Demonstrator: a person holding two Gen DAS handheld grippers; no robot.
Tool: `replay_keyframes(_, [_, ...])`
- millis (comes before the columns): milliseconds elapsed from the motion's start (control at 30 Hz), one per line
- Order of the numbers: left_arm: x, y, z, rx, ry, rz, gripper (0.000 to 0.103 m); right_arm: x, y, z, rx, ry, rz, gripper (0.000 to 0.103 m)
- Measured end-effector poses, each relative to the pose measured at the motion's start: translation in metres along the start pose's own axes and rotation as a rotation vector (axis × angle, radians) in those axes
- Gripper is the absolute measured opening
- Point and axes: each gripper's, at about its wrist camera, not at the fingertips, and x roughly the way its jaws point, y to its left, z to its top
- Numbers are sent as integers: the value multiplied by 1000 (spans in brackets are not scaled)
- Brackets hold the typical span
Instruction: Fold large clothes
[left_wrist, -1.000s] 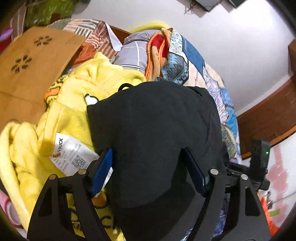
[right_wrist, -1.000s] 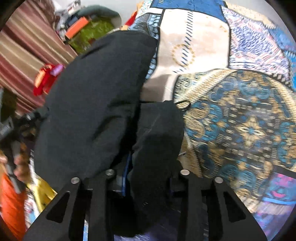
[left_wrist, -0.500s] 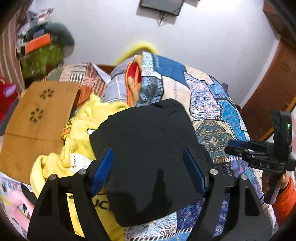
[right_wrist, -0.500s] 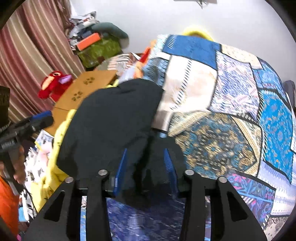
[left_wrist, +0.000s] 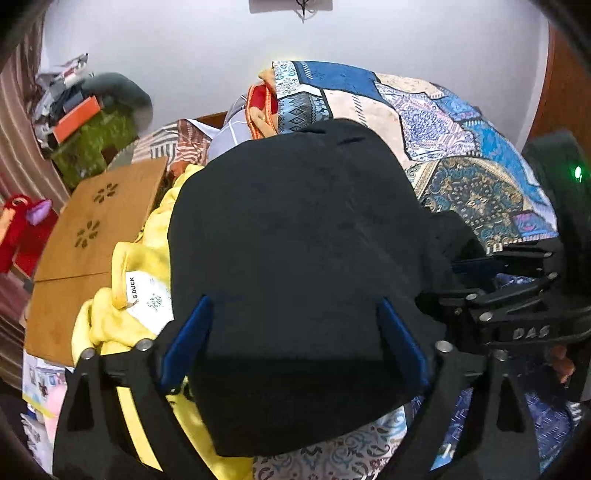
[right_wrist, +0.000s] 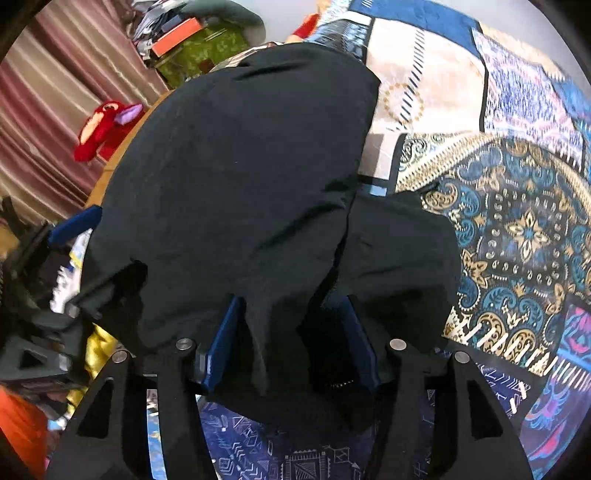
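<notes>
A large black garment lies on a patterned bedspread, partly over a yellow fleece. It also fills the right wrist view. My left gripper is wide open, its blue pads either side of the cloth's near edge, gripping nothing. My right gripper has a bunched fold of the black cloth between its blue pads; the jaws stand partly apart. The right gripper also shows in the left wrist view, at the garment's right edge. The left gripper shows in the right wrist view, at the garment's left edge.
A wooden board lies left of the yellow fleece. A red soft toy and striped curtain are at the left. Piled clothes and boxes stand at the back left. A white wall is behind the bed.
Both grippers have drawn back and up from the garment, so more of the bed and wall shows. The right gripper's pads have moved apart and now stay around the bunched black fold.
</notes>
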Motion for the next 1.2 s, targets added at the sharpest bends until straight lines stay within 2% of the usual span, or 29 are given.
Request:
replay_keyframes(67, [-1, -1, 2, -6, 6, 10, 92, -9, -1, -1, 6, -1, -15, 53])
replay_keyframes(133, [-5, 5, 6, -41, 28, -10, 92, -20, 2, -3, -14, -14, -39, 53])
replay_keyframes(233, [-22, 11, 7, -87, 41, -59, 82, -49, 11, -11, -51, -63, -60, 53])
replay_keyframes(267, [-25, 11, 7, -94, 40, -65, 82, -61, 13, -14, -54, -84, -56, 53])
replay_keyframes(467, [-96, 6, 10, -119, -65, -57, 82, -138, 27, -27, -62, -222, -12, 53])
replay_keyframes(600, [-155, 1, 11, -122, -151, -90, 82, -188, 53, -38, -81, -330, 1, 53])
replay_keyframes(800, [-246, -12, 6, -111, -295, -102, 82, -265, 91, -69, -143, -530, -6, 53])
replay_keyframes(1067, [-370, -38, -28, -117, -582, -47, 82, -342, 131, -125, -201, -801, -28, 53])
replay_keyframes(1200, [-409, -53, -52, -122, -684, 7, 82, -358, 147, -150, -226, -882, -44, 53])
